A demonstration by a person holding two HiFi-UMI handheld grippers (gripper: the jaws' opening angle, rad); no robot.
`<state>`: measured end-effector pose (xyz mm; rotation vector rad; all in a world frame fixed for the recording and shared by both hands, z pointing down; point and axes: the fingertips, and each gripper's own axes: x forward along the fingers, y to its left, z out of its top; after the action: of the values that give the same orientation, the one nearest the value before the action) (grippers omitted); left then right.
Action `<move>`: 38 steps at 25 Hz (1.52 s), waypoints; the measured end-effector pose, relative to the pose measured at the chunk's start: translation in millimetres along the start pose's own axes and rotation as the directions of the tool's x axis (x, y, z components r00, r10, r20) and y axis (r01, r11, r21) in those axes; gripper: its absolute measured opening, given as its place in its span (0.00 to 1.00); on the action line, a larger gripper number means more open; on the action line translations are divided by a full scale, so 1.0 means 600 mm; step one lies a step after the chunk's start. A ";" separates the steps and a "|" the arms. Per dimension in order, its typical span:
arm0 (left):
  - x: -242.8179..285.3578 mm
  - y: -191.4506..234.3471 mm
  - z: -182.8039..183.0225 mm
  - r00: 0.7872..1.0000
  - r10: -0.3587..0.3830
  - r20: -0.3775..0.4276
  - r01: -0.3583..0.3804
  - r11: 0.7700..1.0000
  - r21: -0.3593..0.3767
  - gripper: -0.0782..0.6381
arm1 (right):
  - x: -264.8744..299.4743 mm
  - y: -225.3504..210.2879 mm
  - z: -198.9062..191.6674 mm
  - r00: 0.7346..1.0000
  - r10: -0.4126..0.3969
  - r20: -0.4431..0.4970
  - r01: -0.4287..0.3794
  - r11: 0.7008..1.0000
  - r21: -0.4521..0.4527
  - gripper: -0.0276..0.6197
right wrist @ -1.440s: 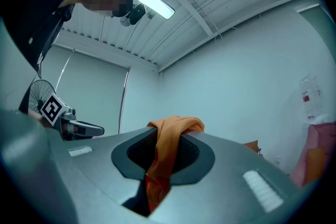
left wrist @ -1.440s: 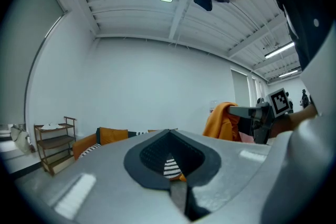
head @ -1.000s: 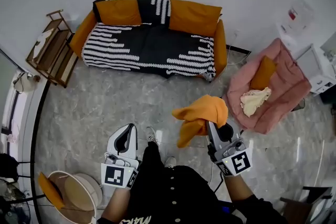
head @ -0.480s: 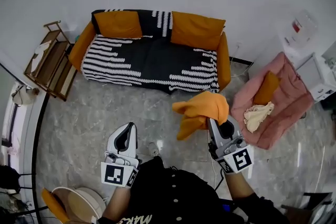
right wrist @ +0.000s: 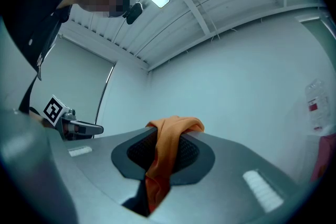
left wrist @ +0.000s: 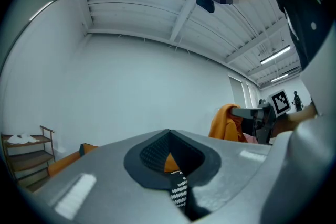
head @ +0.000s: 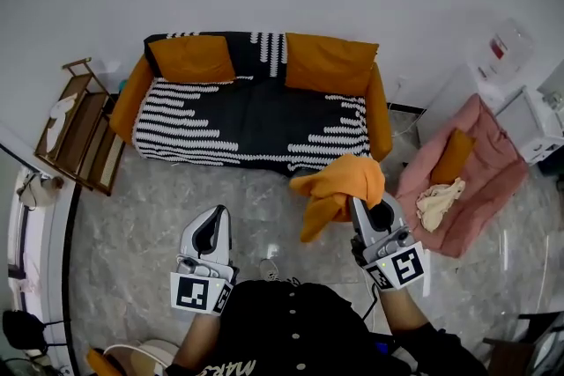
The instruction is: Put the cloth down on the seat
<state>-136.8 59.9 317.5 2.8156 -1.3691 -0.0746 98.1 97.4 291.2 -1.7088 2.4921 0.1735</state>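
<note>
Right gripper (head: 360, 210) is clamped on the orange cloth (head: 340, 188): one fold is pinched between its jaws and the rest is bunched over its tips and hanging. Left gripper (head: 212, 223), level beside it, has its jaws together with nothing in them. The step in hand looks like the carry. The cloth is in the air, and the sofa seat (head: 264, 114), under a black-and-white striped throw, lies ahead of both grippers across open floor. Next, the right gripper needs to go forward over the seat, lower until the cloth rests there, then part its jaws.
</note>
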 end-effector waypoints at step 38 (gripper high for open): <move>0.337 0.229 -0.032 0.998 0.037 -0.047 -0.038 0.999 -0.026 0.11 | 0.384 -0.179 -0.095 0.999 0.035 -0.041 -0.034 0.999 0.037 0.16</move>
<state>-119.4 -184.1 333.0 2.7504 -1.3993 -0.0267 114.2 -162.3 307.4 -1.6732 2.5388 0.0956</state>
